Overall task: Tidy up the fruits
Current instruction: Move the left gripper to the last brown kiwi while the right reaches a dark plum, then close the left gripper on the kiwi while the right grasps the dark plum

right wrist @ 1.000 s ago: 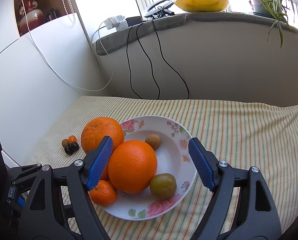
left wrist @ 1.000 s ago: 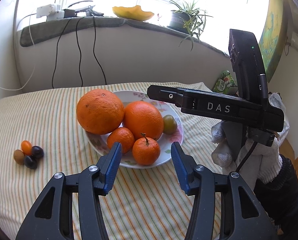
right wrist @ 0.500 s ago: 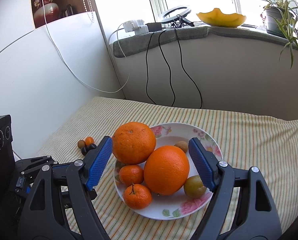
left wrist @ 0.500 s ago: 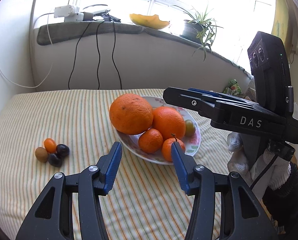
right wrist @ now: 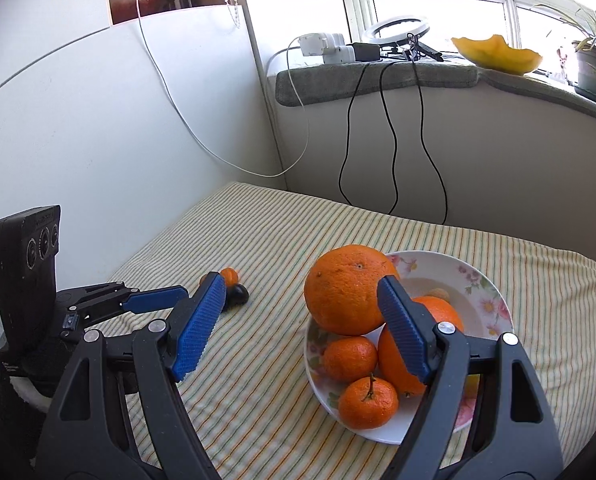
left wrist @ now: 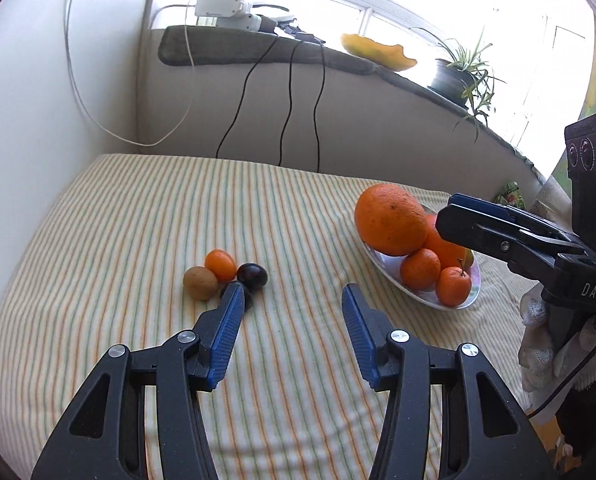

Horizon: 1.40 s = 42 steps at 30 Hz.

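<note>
Four oranges (right wrist: 349,288) (plated), four small fruits (left wrist: 200,282).

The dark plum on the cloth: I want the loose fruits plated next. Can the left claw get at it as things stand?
Probably yes. The left claw is open and empty, the dark plum lies just past its left fingertip, and only bare striped cloth lies between.

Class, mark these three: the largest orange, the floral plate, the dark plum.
Largest orange (right wrist: 347,290), right wrist view, middle of its peel.
Floral plate (right wrist: 483,292), right wrist view, far rim.
Dark plum (left wrist: 253,275), left wrist view, top skin.
</note>
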Each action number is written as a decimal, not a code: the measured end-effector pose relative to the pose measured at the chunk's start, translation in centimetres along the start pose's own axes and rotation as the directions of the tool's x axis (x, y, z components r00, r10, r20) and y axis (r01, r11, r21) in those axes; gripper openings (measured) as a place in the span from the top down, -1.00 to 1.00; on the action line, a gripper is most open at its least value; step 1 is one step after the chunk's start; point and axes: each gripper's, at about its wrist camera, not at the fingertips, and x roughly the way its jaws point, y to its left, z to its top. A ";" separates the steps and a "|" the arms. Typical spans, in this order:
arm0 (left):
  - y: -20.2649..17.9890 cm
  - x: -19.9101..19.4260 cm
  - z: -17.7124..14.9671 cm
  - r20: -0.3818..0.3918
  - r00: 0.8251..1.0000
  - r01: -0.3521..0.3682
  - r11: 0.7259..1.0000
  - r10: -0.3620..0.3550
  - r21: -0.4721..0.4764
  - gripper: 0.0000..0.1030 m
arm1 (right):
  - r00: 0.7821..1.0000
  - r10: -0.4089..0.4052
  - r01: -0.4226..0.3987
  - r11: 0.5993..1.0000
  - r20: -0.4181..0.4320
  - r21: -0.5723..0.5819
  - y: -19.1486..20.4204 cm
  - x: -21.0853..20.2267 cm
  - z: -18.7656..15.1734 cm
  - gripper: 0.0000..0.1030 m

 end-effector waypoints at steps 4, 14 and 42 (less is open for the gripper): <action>2.3 -0.1 -0.5 -0.006 0.999 -0.042 0.999 0.042 -0.020 0.03 | 0.998 0.033 -0.035 0.998 -0.044 -0.043 1.9 1.6 -0.8 -0.57; 5.9 1.3 0.5 -0.033 0.999 -0.025 0.998 0.023 -0.063 0.30 | 0.982 0.096 -0.118 0.984 -0.160 -0.135 6.2 5.6 -2.8 -0.19; 7.1 5.0 0.7 -0.117 0.992 0.031 0.995 -0.042 -0.089 0.53 | 0.944 0.057 -0.119 0.977 -0.325 -0.175 8.6 15.0 -2.9 0.29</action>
